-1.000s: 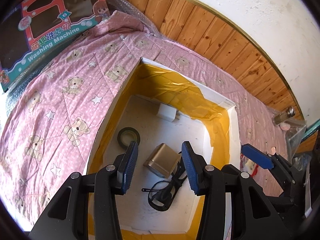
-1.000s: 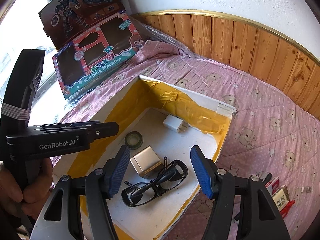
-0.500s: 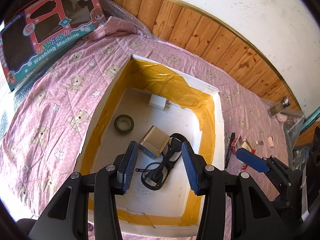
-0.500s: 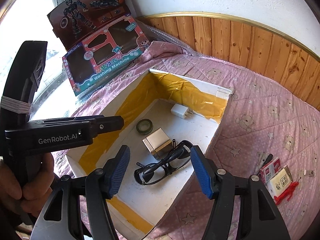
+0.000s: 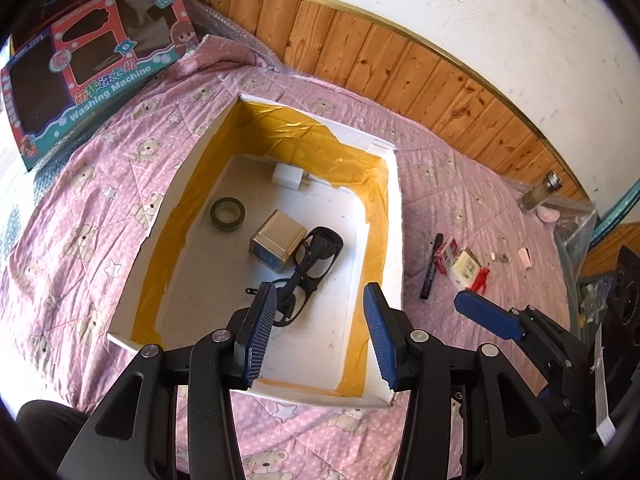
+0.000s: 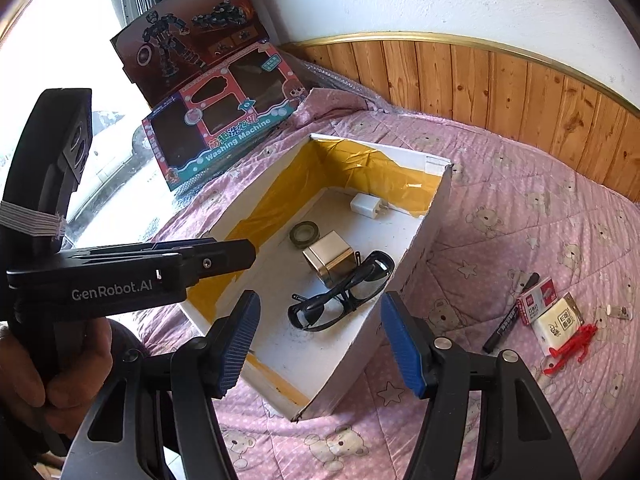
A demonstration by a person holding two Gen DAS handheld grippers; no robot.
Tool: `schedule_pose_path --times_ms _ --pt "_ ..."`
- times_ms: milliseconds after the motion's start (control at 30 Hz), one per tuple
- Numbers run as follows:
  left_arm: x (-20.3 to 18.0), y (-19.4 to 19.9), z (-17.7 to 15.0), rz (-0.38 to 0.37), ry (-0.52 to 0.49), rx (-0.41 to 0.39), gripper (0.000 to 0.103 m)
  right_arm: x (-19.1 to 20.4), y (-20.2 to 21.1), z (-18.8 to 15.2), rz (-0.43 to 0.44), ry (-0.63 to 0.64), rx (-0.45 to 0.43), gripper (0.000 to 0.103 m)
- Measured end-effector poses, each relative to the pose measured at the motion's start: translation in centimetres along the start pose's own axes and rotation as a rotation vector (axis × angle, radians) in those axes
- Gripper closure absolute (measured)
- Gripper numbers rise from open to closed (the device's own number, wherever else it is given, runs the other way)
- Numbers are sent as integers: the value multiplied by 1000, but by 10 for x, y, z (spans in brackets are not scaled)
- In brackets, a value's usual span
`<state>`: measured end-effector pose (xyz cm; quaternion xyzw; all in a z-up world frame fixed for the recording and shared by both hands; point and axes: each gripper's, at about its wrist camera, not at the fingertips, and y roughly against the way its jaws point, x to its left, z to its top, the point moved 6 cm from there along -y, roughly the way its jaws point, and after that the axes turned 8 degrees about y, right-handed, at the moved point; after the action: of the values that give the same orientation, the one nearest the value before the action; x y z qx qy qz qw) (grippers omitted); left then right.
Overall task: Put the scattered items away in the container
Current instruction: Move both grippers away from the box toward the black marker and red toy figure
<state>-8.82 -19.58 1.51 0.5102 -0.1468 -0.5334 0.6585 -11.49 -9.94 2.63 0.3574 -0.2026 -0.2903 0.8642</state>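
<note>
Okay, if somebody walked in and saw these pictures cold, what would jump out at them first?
Probably the white box with yellow-taped inner walls, sitting mid-bed on the pink teddy-bear quilt and already holding black glasses, a gold tin, a tape roll and a white charger. Next, the clutter to its right on the quilt: a black marker, small packets and a red string. Both claws, left and right, are open and empty.

A: Shallow white cardboard box [image 5: 394, 216]?
B: Walls lined in yellow tape. Quilted bed cover [image 5: 100, 208]: pink, white dots, bears, stars.
A: Contents?
B: Black-framed glasses [image 6: 340, 294], gold metal tin [image 6: 330, 258], dark green tape roll [image 5: 227, 214], white charger plug [image 5: 287, 175].
</note>
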Motion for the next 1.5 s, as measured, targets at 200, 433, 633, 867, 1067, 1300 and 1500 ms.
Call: schedule_pose_path --times_ms 200,433,633,867,1067,1300,1500 --pt "-21 7 -25 -9 -40 13 55 -2 20 -25 6 -30 -13 39" --pt "-42 10 -48 -11 -66 25 55 -14 40 -53 1 -74 -25 40" --pt "-64 9 -64 -13 -104 38 55 -31 58 -71 -2 -125 -50 40" --pt "-94 3 -82 -21 -155 53 55 -54 75 -92 -17 -181 -65 40" --pt "-116 -9 -94 -25 -191 76 55 -80 86 -109 -29 -246 -76 40" --pt "-141 -28 -100 -32 -222 101 55 -111 92 -123 -44 -317 -82 40" --pt "-159 -45 -102 -36 -245 125 55 -131 91 -129 -54 -360 -84 42"
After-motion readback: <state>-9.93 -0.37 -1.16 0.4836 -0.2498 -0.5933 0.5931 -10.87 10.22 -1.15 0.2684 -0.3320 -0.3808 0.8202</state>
